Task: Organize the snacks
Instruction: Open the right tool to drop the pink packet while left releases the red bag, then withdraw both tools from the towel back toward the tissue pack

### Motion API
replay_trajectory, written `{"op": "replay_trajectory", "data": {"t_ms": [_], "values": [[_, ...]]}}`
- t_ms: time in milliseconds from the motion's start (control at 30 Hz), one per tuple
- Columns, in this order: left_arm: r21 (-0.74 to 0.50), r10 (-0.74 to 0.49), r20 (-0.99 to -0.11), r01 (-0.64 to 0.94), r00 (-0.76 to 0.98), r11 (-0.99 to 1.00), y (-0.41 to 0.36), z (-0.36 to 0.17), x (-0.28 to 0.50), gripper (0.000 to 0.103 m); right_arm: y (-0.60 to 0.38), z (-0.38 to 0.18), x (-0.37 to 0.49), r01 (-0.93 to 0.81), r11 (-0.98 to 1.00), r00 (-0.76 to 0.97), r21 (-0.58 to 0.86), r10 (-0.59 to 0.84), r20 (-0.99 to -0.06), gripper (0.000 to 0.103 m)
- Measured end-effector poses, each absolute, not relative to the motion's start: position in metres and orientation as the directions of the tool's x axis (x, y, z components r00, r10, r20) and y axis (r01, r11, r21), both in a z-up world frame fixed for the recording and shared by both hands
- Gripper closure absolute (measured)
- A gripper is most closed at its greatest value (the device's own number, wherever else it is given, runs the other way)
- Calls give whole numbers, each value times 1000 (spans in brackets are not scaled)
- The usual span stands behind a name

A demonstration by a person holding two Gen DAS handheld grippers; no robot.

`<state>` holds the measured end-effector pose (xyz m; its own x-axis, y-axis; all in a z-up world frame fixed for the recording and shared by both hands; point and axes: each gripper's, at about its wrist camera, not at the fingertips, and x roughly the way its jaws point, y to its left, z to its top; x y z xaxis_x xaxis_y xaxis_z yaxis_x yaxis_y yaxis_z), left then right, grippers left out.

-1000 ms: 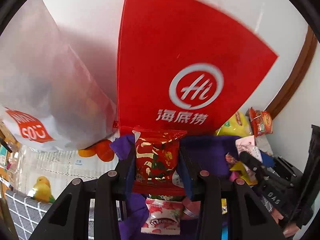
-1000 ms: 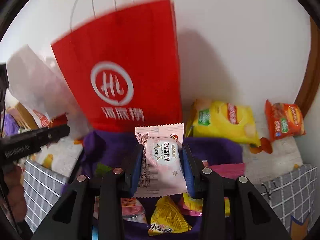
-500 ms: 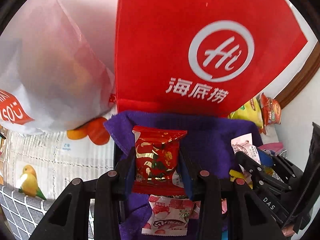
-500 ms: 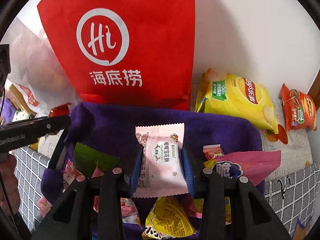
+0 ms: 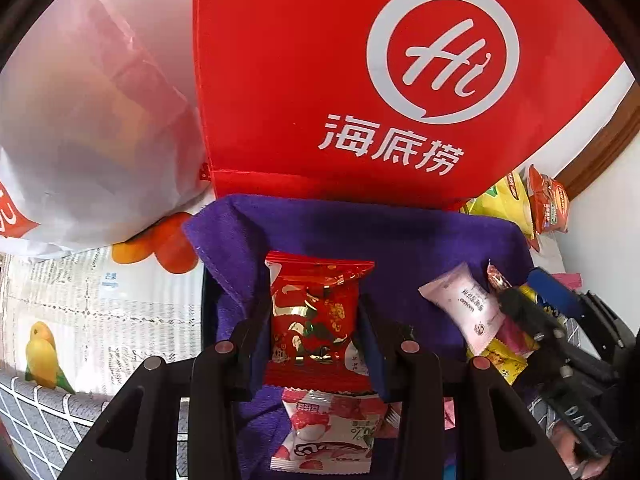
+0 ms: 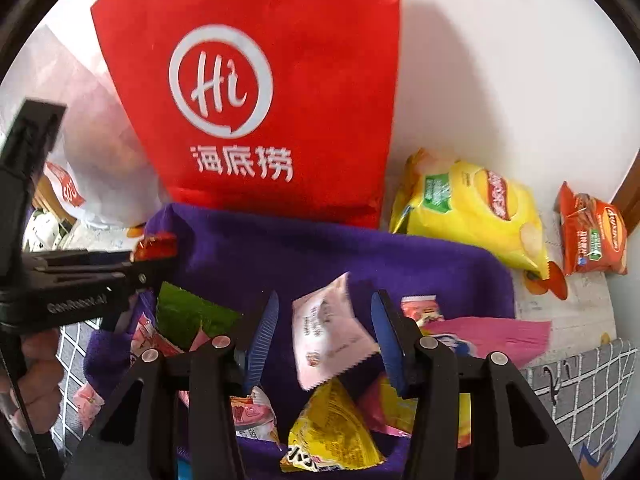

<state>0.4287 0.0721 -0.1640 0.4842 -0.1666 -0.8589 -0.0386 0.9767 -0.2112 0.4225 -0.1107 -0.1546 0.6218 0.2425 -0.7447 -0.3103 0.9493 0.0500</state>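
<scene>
The left hand-held gripper (image 5: 316, 320) is clenching a red-and-gold snack packet (image 5: 314, 312) between its blue pads, holding it upright over the purple-lined bin (image 5: 360, 232). The packet's crimped top edge is standing clear of the bin's far rim, and more packets are lying in the bin below it.

The right hand-held gripper (image 6: 324, 332) is opening its jaws. The pale pink snack packet (image 6: 326, 340) is sitting tilted between the pads and is blurred; neither pad is pressing on it, and a gap is showing on each side. Under it a yellow packet (image 6: 332, 432) and other wrappers are filling the bin floor, leaving little bare lining.

The red carrier bag (image 6: 260, 92) is standing upright directly behind the bin's far rim, closing off room on that side. A white plastic bag (image 5: 80, 132) is leaning just beside the red bag on its left. To the right of the bin, a yellow crisp bag (image 6: 472, 212) and an orange packet (image 6: 592, 236) are lying on the tabletop (image 6: 580, 300) near the wall, apart from the bin's edge.
</scene>
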Motion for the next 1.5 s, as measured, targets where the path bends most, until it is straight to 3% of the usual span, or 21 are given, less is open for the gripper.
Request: {"op": "replay_trajectory", "data": {"t_ms": [300,667,1233,1500], "values": [[-262,-228,-850,-6,476,965,61,-168,431,63,-125,-135,419,-279,957,659,78,250,-709,51],[-315,-294,-819,42,494,948,46,-161,432,39,-124,-134,416,-285,957,664,56,240,-708,51],[-200,-198,-802,59,564,978,49,-129,413,39,-130,-117,406,-244,969,713,47,212,-669,51],[-209,-213,-769,77,603,975,52,-106,399,39,-128,-102,383,-217,976,758,13,177,-628,51]]}}
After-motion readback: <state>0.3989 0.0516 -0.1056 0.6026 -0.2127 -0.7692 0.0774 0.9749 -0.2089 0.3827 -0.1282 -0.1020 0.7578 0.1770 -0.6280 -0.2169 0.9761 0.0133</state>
